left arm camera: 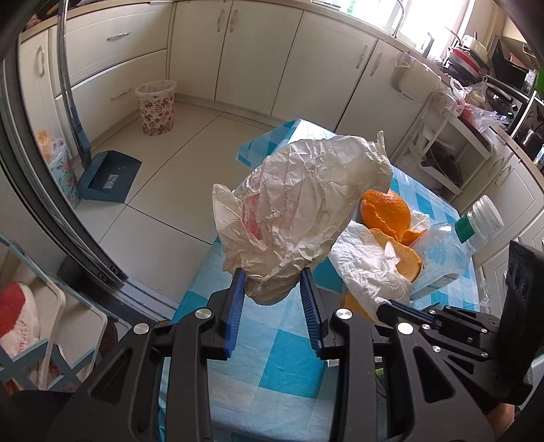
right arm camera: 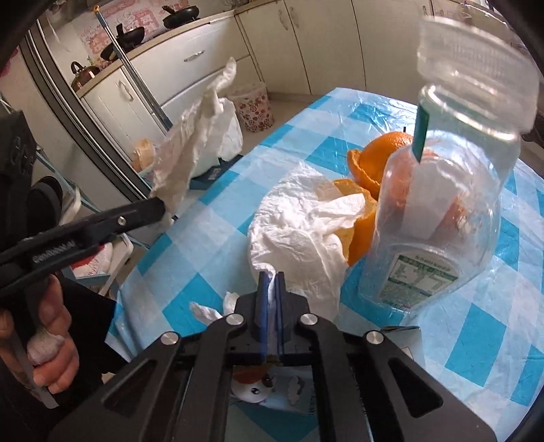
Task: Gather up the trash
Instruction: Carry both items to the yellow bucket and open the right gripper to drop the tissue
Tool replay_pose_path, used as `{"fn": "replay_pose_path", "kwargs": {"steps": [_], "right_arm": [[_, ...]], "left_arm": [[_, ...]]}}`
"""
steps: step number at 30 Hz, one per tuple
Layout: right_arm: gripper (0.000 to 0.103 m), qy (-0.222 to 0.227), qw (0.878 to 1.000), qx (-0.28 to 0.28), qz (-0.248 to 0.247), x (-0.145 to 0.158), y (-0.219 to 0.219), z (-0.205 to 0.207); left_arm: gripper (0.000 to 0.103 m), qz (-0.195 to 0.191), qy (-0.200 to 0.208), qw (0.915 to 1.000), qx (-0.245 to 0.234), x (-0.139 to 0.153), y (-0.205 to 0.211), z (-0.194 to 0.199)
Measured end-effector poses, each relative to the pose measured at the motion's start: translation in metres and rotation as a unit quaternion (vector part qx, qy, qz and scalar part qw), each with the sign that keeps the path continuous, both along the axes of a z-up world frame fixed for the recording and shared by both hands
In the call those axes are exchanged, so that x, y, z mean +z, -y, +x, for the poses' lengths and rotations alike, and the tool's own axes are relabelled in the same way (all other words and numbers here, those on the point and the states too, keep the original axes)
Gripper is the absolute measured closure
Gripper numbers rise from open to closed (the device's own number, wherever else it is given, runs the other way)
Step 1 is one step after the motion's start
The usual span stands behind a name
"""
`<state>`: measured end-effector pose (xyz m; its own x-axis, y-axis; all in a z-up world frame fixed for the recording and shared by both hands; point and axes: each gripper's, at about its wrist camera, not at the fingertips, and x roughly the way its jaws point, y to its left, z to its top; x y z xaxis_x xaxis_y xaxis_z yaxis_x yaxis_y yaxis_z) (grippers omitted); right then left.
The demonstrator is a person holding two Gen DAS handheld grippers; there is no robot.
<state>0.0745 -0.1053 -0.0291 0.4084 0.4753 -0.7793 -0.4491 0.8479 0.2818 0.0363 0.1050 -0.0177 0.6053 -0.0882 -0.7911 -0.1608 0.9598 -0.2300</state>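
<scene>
The left gripper (left arm camera: pixel 272 282) is partly closed, its blue pads clamping the bunched base of a crumpled plastic bag (left arm camera: pixel 299 200) held above the checked tablecloth (left arm camera: pixel 272 357). The right gripper (right arm camera: pixel 271 282) is fully closed, pinching an edge of the white tissue (right arm camera: pixel 299 234). Orange peel (right arm camera: pixel 370 170) and a clear bottle (right arm camera: pixel 442 217) lie just beyond the right fingers.

Home kitchen: cream cabinets (left arm camera: pixel 234 51), kettle (right arm camera: pixel 83 71) and pans (right arm camera: pixel 180 15) on counter, checked tablecloth (left arm camera: pixel 272 367).
</scene>
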Motion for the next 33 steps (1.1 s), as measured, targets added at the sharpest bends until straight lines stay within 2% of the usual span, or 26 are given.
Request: {"fn": "replay_pose_path", "kwargs": {"steps": [2,4,5,6,11,13,14,15,17,26,30,33], "right_arm": [[0.097,0.026,1.0,0.007,0.01,0.009,0.0,-0.005],[0.067,0.043,0.999,0.005,0.003,0.015,-0.002,-0.007],[0.039,0.052,0.999,0.002,-0.001,0.016,-0.004,-0.007],[0.032,0.062,0.998,0.0,-0.009,0.015,-0.007,-0.007],[0.032,0.043,0.998,0.0,-0.041,-0.002,-0.024,0.011],[0.047,0.038,0.998,-0.001,-0.048,-0.008,-0.028,0.017],[0.066,0.03,0.999,-0.003,-0.044,-0.01,-0.027,0.02],[0.08,0.022,0.999,-0.006,-0.029,-0.01,-0.024,0.023],[0.094,0.022,1.0,-0.007,-0.01,-0.007,-0.02,0.023],[0.097,0.024,0.992,0.023,0.118,0.035,0.009,0.0],[0.097,0.048,0.984,0.035,0.168,0.064,0.043,-0.026],[0.097,0.083,0.973,0.036,0.211,0.092,0.083,-0.05]], "left_arm": [[0.072,-0.002,0.001,1.0,0.0,0.001,0.0,0.0],[0.072,-0.001,0.003,1.0,-0.002,0.001,0.002,-0.001],[0.072,0.0,0.004,1.0,-0.002,0.002,0.002,-0.001],[0.072,0.0,0.005,1.0,-0.001,0.002,0.001,-0.001],[0.072,-0.006,0.003,1.0,0.001,0.001,-0.005,-0.001],[0.072,-0.007,0.003,1.0,0.004,0.001,-0.007,-0.001],[0.072,-0.008,0.003,1.0,0.005,0.001,-0.008,-0.002],[0.072,-0.009,0.004,0.9999,0.006,0.001,-0.01,-0.002],[0.072,-0.011,0.005,0.9999,0.008,0.001,-0.012,-0.002],[0.072,-0.015,0.03,0.9994,0.011,0.012,-0.012,-0.01],[0.072,-0.017,0.077,0.9969,-0.004,0.039,-0.004,-0.027],[0.072,-0.028,0.103,0.9937,-0.035,0.062,0.015,-0.041]]}}
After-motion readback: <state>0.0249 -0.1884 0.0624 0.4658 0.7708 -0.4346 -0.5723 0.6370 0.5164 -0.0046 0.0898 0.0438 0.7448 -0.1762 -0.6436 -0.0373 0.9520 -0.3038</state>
